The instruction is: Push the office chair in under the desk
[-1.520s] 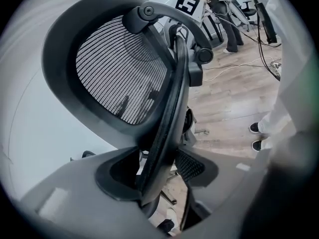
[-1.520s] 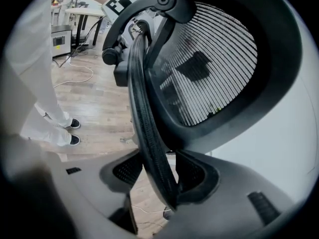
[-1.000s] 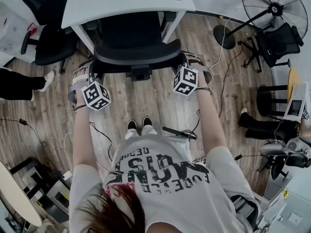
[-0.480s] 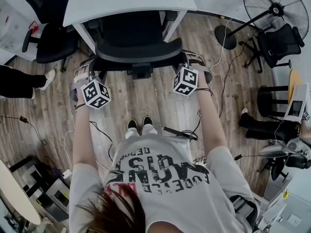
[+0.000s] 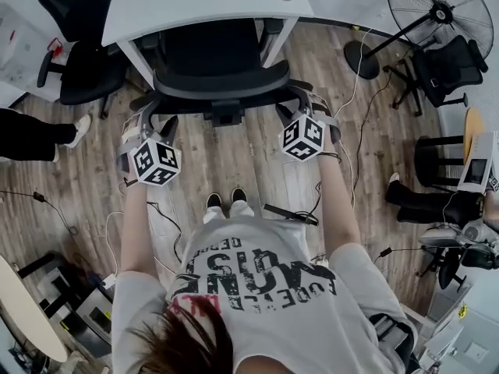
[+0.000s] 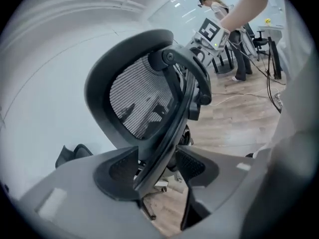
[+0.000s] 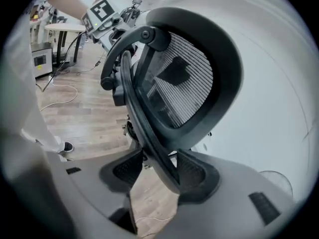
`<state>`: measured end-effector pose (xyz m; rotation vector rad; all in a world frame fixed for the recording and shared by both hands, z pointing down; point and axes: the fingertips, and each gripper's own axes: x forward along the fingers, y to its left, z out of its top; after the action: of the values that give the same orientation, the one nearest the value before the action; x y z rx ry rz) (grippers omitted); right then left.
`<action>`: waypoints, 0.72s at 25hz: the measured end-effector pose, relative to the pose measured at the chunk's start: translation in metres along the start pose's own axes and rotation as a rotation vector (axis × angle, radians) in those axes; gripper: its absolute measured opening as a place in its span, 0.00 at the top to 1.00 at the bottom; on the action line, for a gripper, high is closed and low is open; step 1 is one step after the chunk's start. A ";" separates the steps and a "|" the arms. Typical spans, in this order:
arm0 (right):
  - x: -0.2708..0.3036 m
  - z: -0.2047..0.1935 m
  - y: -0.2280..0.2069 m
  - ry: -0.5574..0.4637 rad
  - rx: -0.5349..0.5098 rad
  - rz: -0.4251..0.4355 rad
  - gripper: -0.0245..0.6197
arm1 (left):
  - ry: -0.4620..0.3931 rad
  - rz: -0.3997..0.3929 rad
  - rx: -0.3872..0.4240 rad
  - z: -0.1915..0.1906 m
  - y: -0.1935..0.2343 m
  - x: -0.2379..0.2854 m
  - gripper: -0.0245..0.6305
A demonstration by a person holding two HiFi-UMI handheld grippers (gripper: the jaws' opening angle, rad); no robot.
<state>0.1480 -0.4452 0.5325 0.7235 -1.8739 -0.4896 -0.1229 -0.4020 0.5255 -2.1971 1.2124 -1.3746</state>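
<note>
I see the black office chair with a mesh back (image 5: 221,80) standing on the brown wooden plank floor (image 5: 234,162). Its front part is under the white flat-topped desk (image 5: 203,2), and its back stays outside, on the side of the person. The left gripper (image 6: 157,164) is clenched on the left edge of the chair's black back frame (image 6: 175,114). The right gripper (image 7: 155,167) grasps the right edge of that frame.

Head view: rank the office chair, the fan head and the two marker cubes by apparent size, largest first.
1. office chair
2. fan head, partly cut off by the frame's top edge
3. left marker cube and right marker cube: these look about equal, so they are not ranked against each other.
</note>
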 end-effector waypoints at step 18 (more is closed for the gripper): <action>-0.097 0.060 -0.029 -0.479 0.731 -0.095 0.81 | -0.331 0.043 -0.560 0.057 0.021 -0.067 0.66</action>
<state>0.1292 -0.4003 0.4259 1.2575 -2.5094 -0.0052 -0.0989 -0.3735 0.4431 -2.5963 1.6377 -0.6546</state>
